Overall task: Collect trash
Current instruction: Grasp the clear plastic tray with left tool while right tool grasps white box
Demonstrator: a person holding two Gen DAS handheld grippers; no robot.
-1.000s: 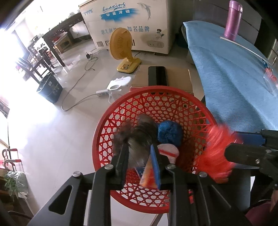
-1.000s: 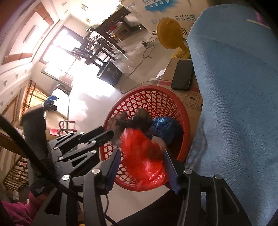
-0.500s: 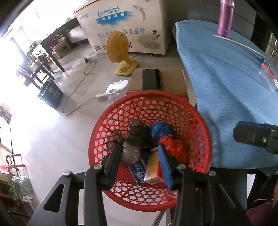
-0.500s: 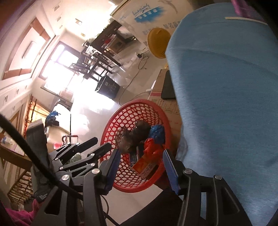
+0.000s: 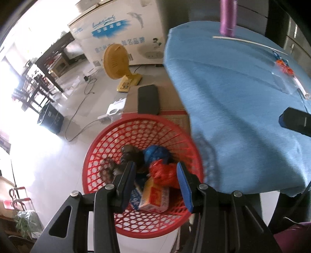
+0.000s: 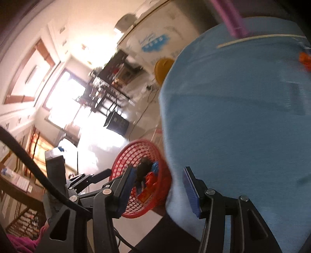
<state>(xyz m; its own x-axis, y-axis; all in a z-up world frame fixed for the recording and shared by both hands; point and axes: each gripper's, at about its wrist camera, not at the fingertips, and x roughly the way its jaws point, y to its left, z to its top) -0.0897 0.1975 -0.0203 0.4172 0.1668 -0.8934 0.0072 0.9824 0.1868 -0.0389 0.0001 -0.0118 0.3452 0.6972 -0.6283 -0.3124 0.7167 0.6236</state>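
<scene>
My left gripper (image 5: 155,181) and right gripper (image 6: 158,184), both released and holding nothing, hover near the round red plastic lattice basket (image 5: 108,144) where a crumpled red bag (image 5: 163,173) lies.

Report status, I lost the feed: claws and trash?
Left claw open, empty, over basket. Right claw open, empty, by blue table. Red bag in basket. Nothing blocking.

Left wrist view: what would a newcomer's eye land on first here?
The red basket on the floor, low in the centre, with crumpled red and blue bags and a snack box inside. Next, the blue cloth filling the right side, a purple flask at its far edge.
</scene>
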